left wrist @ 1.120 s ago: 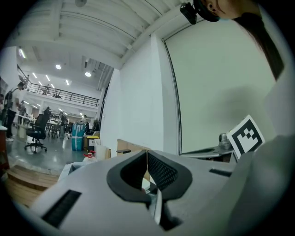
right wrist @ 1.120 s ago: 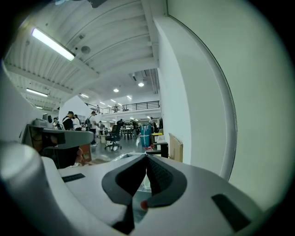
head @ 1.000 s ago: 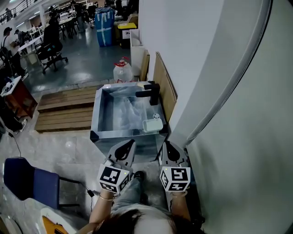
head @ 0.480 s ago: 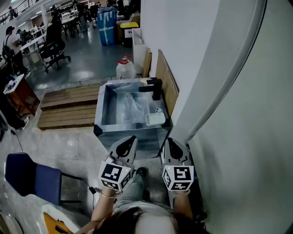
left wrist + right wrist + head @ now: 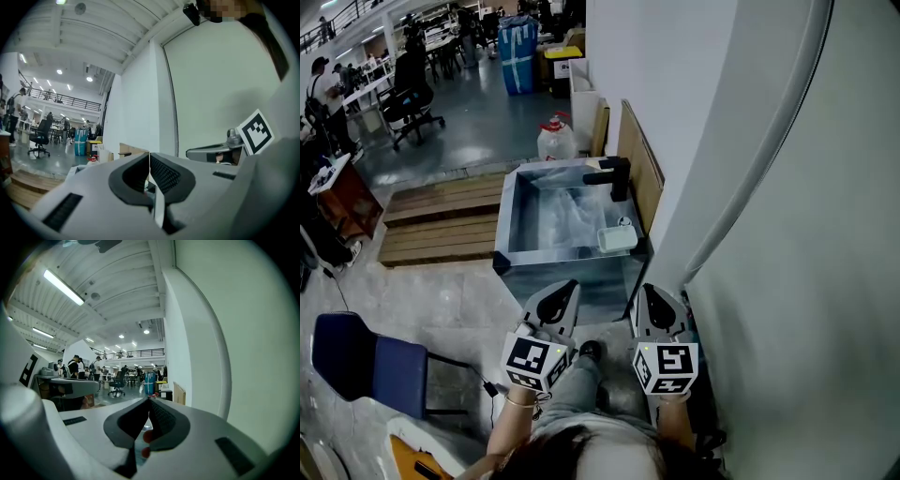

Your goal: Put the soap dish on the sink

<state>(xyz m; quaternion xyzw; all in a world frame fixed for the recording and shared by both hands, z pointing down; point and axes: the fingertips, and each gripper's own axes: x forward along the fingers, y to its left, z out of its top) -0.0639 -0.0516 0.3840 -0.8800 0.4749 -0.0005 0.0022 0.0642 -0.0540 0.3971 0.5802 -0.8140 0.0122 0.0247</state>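
Workshop: metal sink (image 5: 512, 208), white rectangular soap dish (image 5: 617, 240) at corner; left gripper (image 5: 571, 285), right gripper (image 5: 645, 290) fingers together.

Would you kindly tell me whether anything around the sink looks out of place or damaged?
Nothing stands out. The soap dish sits flat at the near right corner of the sink, in front of the black faucet; no spill or damage shows. The left hand-held gripper and right hand-held gripper are shut and empty.
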